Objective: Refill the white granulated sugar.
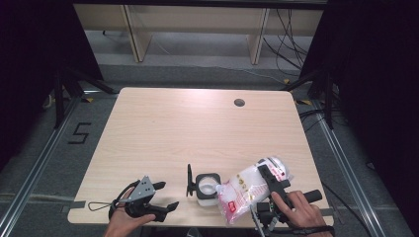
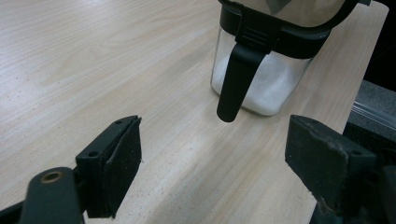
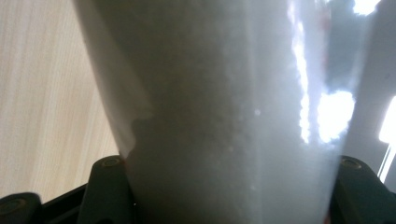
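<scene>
A clear square container (image 1: 207,191) with a black rim stands near the table's front edge, its black lid (image 1: 189,180) flipped up on its left side. In the left gripper view the container (image 2: 268,84) holds white granules at the bottom, and a black latch (image 2: 237,79) hangs down its side. A plastic bag of white granules (image 1: 247,190) with a red label lies tilted, its lower corner at the container's mouth. My right gripper (image 1: 271,178) is shut on the bag (image 3: 224,116), a jaw on each side. My left gripper (image 1: 167,195) stands open left of the container, nothing between its pads (image 2: 116,163).
The wooden table (image 1: 197,128) has a round cable hole (image 1: 239,102) at the back right. Black stand legs (image 1: 69,84) flank the table on both sides, and a light shelf frame (image 1: 197,29) stands behind it. The container sits close to the front edge.
</scene>
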Demonstrator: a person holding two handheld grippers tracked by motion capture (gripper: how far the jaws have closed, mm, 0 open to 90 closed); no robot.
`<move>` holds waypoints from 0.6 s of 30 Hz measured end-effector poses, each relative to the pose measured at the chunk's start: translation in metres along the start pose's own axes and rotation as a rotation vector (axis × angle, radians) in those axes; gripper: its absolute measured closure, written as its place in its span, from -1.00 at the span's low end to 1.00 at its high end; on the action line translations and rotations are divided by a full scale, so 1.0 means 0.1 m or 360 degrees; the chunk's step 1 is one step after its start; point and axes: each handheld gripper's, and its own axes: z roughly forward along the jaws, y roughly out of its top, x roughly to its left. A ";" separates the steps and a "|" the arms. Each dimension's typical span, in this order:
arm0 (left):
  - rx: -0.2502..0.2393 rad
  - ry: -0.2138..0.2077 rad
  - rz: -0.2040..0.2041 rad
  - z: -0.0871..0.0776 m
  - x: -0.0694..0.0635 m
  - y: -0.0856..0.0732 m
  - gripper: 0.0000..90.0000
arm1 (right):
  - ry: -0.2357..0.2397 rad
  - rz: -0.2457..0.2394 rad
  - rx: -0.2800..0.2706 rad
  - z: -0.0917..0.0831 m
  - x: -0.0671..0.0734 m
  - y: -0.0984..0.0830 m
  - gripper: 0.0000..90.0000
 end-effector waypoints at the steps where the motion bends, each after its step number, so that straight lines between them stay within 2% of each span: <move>1: 0.0005 -0.0006 0.0019 0.00 0.01 0.00 -0.60 | 0.0013 0.0021 0.0004 0.00 0.01 0.00 -0.06; 2: 0.0022 0.0003 0.0049 -0.01 0.02 0.00 -0.60 | 0.0057 -0.0015 0.0041 -0.01 -0.02 0.01 -0.06; 3: 0.0027 0.0010 0.0049 -0.01 0.02 0.00 -0.60 | 0.0062 -0.0010 0.0059 -0.02 -0.01 0.01 -0.06; 4: -0.0006 -0.0008 0.0001 0.00 0.00 0.00 -0.60 | 0.0047 0.0055 0.0061 -0.01 0.03 0.01 -0.06; 5: -0.0006 -0.0011 -0.0001 0.00 0.00 0.00 -0.60 | 0.0067 0.0027 0.0065 -0.01 0.03 0.01 -0.05; 6: -0.0002 -0.0006 0.0001 0.00 0.00 0.00 -0.60 | 0.0050 0.0021 0.0043 -0.01 0.02 0.01 -0.06; 7: 0.0003 -0.0005 0.0007 0.00 0.01 0.00 -0.60 | 0.0038 -0.0017 0.0029 0.00 0.00 0.01 -0.06; 8: 0.0004 -0.0003 0.0017 0.00 0.01 0.00 -0.60 | 0.0052 0.0051 0.0055 -0.01 0.02 0.01 -0.06; 9: -0.0006 -0.0011 -0.0007 0.01 0.00 0.00 -0.60 | 0.0052 0.0056 0.0063 -0.02 0.02 0.01 -0.05; 10: -0.0005 -0.0012 -0.0003 0.01 0.00 0.00 -0.60 | 0.0016 -0.0053 0.0015 0.00 -0.01 0.01 -0.05; 12: -0.0005 -0.0012 -0.0005 0.01 0.00 0.00 -0.60 | 0.0036 -0.0031 0.0030 0.00 0.01 0.01 -0.05; 13: -0.0003 -0.0011 -0.0006 0.01 0.00 0.00 -0.60 | 0.0059 0.0020 0.0066 -0.02 0.02 0.01 -0.05; 14: 0.0003 -0.0005 0.0012 0.00 0.01 0.00 -0.60 | 0.0038 0.0021 0.0031 0.00 0.01 0.00 -0.05; 15: 0.0001 -0.0002 -0.0004 0.00 0.00 0.00 -0.60 | 0.0026 0.0041 0.0013 0.00 0.03 -0.01 -0.05; 16: -0.0004 -0.0014 -0.0002 0.00 0.00 0.00 -0.60 | 0.0029 -0.0009 0.0006 0.00 0.00 -0.01 -0.05; 17: -0.0003 -0.0010 -0.0002 0.01 0.00 0.00 -0.60 | 0.0046 -0.0009 0.0017 0.00 -0.01 -0.01 -0.05; 18: 0.0002 -0.0006 0.0005 0.00 0.01 0.00 -0.60 | 0.0067 0.0070 0.0049 -0.01 0.03 -0.02 -0.05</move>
